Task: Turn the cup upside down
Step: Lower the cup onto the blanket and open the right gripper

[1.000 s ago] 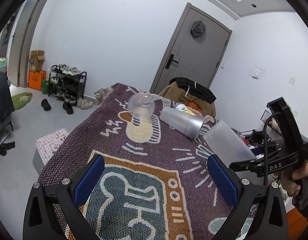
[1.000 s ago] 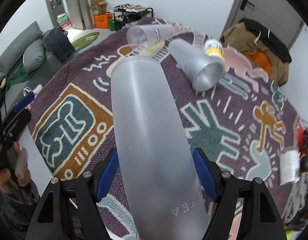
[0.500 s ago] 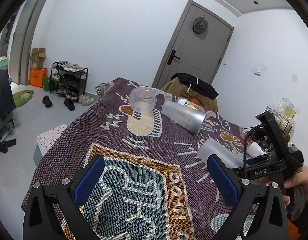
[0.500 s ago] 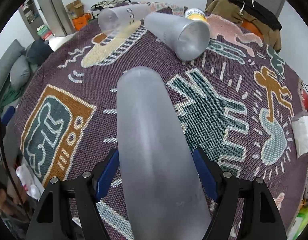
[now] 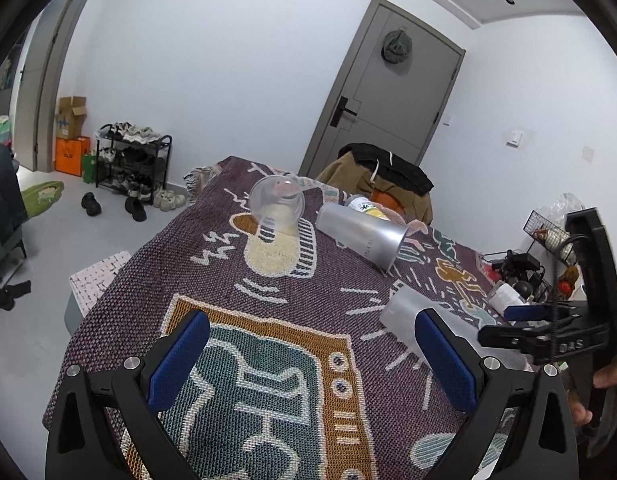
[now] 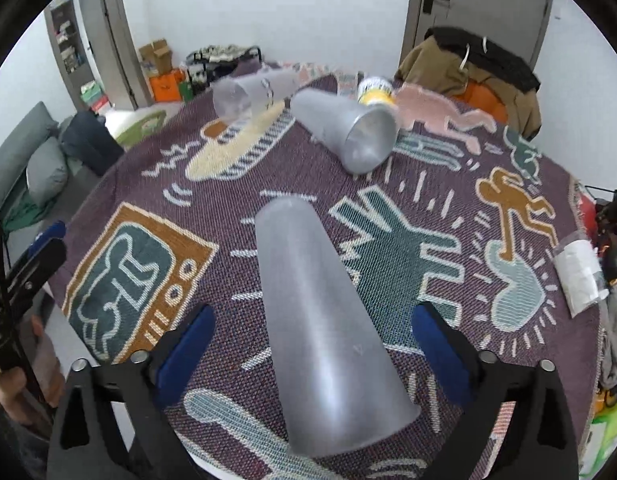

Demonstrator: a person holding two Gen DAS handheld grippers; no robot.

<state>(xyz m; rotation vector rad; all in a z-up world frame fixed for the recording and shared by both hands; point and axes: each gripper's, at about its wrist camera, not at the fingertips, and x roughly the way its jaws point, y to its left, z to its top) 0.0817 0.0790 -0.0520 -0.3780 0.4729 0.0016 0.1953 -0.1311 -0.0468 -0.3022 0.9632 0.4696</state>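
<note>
Left wrist view: left gripper (image 5: 312, 354) spread wide, holding nothing, above bare patterned woven rug (image 5: 268, 360) near its left edge. Three cups counted.

Right wrist view: right gripper (image 6: 312, 344) parted around tall frosted plastic cup (image 6: 320, 312), blue pads apart from its sides; cup upside down on rug.

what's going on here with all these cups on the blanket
A person holds a two-finger gripper in each hand over a table covered with a patterned blanket. The right gripper has its jaws spread wide on either side of a frosted cup, which stands upside down on the blanket, wide rim down, with neither jaw touching it. The left gripper hovers open and empty. Two more cups lie on their sides farther back: a clear cup and a grey cup.
</note>
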